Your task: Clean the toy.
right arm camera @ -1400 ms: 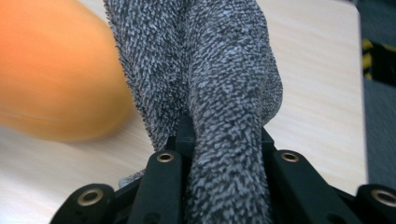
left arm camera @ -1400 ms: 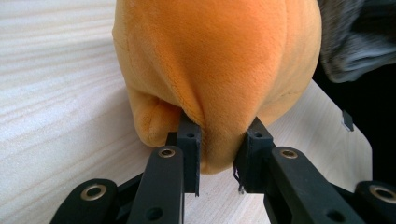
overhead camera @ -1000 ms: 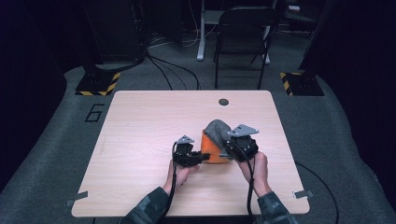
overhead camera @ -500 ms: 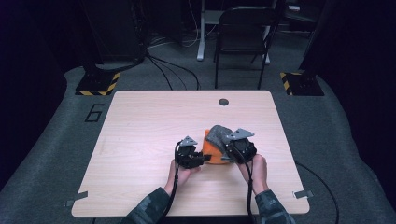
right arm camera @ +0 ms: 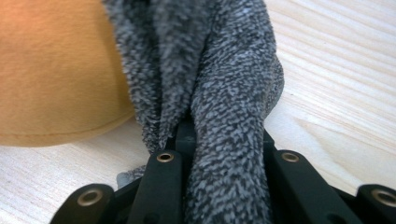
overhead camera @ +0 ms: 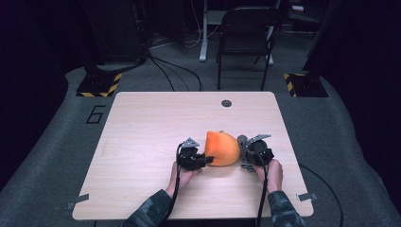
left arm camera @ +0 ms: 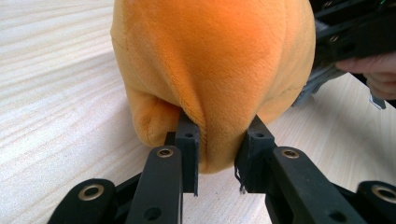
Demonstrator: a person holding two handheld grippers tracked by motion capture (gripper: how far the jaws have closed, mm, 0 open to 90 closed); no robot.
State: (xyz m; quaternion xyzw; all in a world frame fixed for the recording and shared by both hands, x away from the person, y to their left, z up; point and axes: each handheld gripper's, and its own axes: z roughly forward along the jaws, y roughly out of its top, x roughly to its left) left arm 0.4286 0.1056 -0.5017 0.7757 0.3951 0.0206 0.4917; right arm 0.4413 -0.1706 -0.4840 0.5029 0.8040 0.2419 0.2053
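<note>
- Left tongs (left arm camera: 218,161) pinch a fold of the orange plush toy (overhead camera: 221,148) lying on the counter (overhead camera: 142,132).
- Right tongs (right arm camera: 224,140) are clamped on the toy's grey fuzzy part (right arm camera: 224,93).

A fold of an orange plush toy (left arm camera: 210,70) is pinched between the two black jaws of the left gripper (left arm camera: 218,154), which rise from the bottom edge. The toy is rested on a pale wooden table (left arm camera: 60,93). At the upper right, part of the other gripper (left arm camera: 355,37) is seen, held by a hand (left arm camera: 373,77), just beside the toy.
</note>
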